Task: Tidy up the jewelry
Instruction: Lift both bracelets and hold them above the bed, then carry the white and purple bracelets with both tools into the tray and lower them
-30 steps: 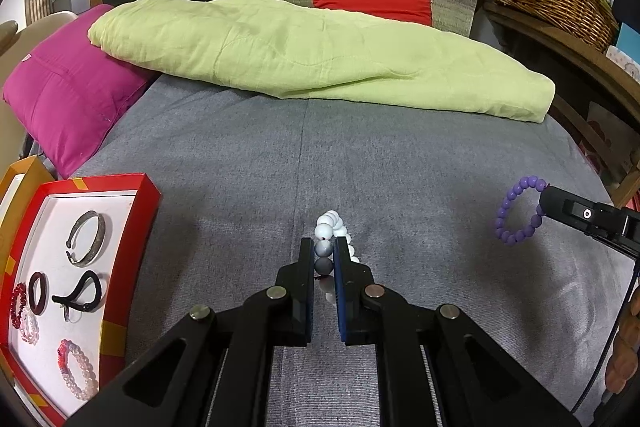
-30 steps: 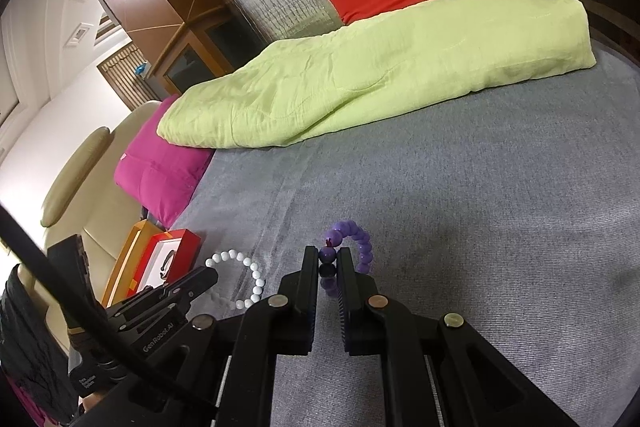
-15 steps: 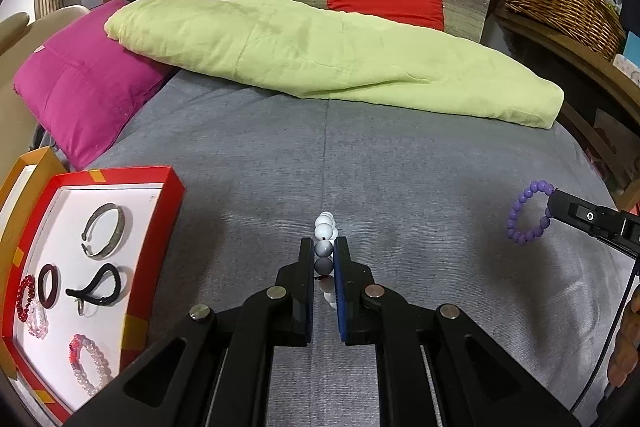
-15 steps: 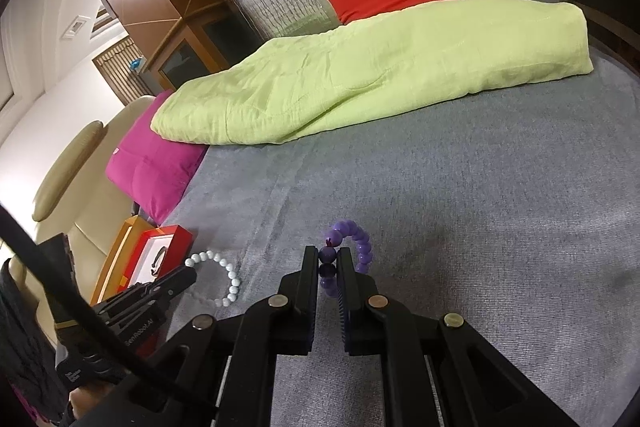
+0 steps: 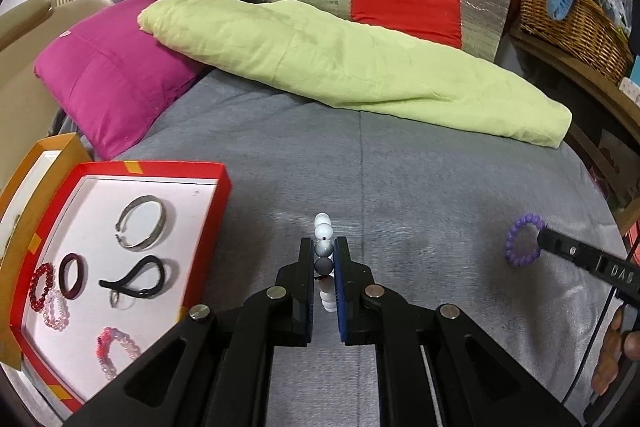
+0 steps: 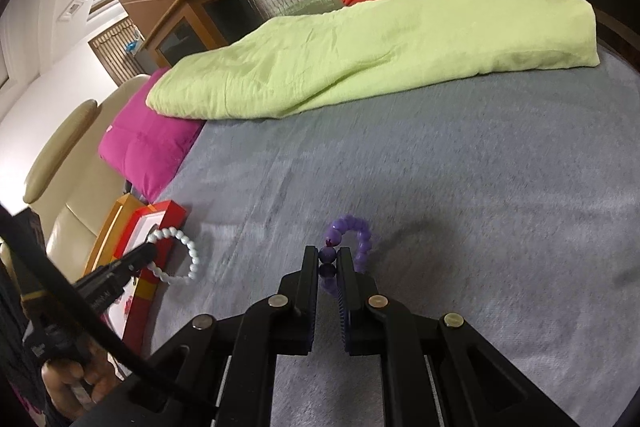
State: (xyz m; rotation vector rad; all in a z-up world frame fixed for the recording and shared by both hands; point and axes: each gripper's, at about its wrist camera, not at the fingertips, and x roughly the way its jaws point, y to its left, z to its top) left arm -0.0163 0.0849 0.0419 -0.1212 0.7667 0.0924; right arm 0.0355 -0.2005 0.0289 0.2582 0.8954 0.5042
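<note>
My left gripper (image 5: 324,255) is shut on a white and grey bead bracelet (image 5: 323,227), held edge-on above the grey bed cover, just right of the red jewelry tray (image 5: 218,205). The tray holds a silver bangle (image 5: 141,222), a black band (image 5: 134,279), a dark ring and several bead bracelets. My right gripper (image 6: 328,259) is shut on a purple bead bracelet (image 6: 358,233) above the bed. In the right wrist view the white bracelet (image 6: 180,255) hangs from the left gripper beside the tray (image 6: 160,215). In the left wrist view the purple bracelet (image 5: 520,243) shows at right.
A folded green blanket (image 5: 340,59), a magenta pillow (image 5: 112,79) and a red cushion (image 5: 404,13) lie across the far end of the bed. An orange box lid (image 5: 36,163) sits left of the tray. A wicker basket (image 5: 572,23) stands on a shelf at right.
My left gripper has moved left toward the red tray with the white bracelet; the tray now lies closer to it. My right gripper has drifted left with the purple bracelet.
</note>
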